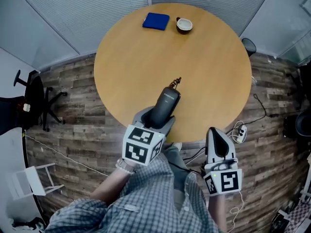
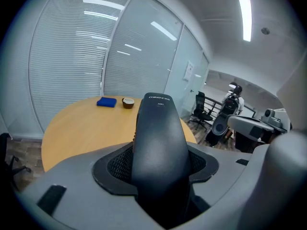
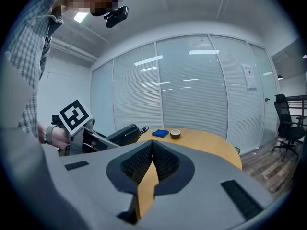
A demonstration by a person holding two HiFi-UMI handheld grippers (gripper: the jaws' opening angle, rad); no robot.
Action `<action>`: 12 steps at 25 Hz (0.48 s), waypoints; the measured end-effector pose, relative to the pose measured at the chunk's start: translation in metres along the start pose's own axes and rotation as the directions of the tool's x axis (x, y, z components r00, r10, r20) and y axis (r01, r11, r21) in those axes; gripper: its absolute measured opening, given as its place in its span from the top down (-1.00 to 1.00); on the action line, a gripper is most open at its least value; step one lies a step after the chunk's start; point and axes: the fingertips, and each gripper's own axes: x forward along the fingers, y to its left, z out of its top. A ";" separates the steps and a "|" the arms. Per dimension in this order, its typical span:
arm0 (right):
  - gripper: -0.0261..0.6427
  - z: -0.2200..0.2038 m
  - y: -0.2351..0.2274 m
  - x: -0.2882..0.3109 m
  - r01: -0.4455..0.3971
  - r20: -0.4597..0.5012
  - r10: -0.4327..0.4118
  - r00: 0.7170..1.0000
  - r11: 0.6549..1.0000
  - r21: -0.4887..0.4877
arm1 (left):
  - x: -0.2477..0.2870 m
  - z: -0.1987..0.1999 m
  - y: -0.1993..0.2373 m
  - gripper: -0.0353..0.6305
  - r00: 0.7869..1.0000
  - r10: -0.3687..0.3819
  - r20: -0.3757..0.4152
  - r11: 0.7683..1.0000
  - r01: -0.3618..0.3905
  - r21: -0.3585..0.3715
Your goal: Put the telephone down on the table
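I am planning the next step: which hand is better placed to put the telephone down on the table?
Left. The left gripper clamps the telephone above the table's near edge; the right gripper is shut, empty, off the table over the floor.

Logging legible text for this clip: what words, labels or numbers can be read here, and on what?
"CHINOE": on the telephone, near its tip; the print beside and below it is blurred.
Wall notice: too small to read.
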 end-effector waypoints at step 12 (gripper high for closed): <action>0.89 -0.006 -0.092 0.017 0.011 -0.026 -0.010 1.000 0.999 0.033 | 0.148 0.049 -0.023 0.06 0.999 0.037 -0.039 0.995 -0.040 -0.091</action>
